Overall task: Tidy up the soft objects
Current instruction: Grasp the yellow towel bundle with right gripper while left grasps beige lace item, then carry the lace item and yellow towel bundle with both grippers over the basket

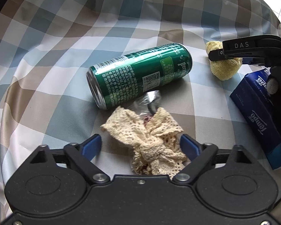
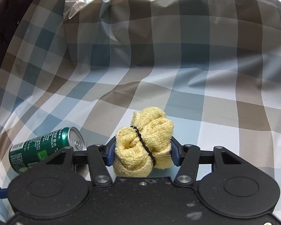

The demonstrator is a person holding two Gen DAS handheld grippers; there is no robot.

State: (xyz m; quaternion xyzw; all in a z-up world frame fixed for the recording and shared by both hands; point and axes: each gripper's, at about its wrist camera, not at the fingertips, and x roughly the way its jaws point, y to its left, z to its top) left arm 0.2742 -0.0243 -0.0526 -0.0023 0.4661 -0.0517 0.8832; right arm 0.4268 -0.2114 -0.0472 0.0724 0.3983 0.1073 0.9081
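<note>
A cream lace bow [image 1: 149, 140] lies on the checked cloth between the blue pads of my left gripper [image 1: 140, 144], which is open around it; the pads stand apart from the bow's sides. My right gripper [image 2: 142, 150] is shut on a rolled yellow towel [image 2: 144, 140] bound with a black band. In the left wrist view the yellow towel [image 1: 224, 69] shows at upper right with the right gripper [image 1: 223, 55] clamped on it.
A green drink can [image 1: 140, 75] lies on its side just beyond the bow, also in the right wrist view [image 2: 45, 148]. A crumpled clear wrapper [image 1: 148, 103] lies between can and bow. A blue tissue pack [image 1: 258, 108] lies at right. Checked cloth [image 2: 178, 75] covers everything.
</note>
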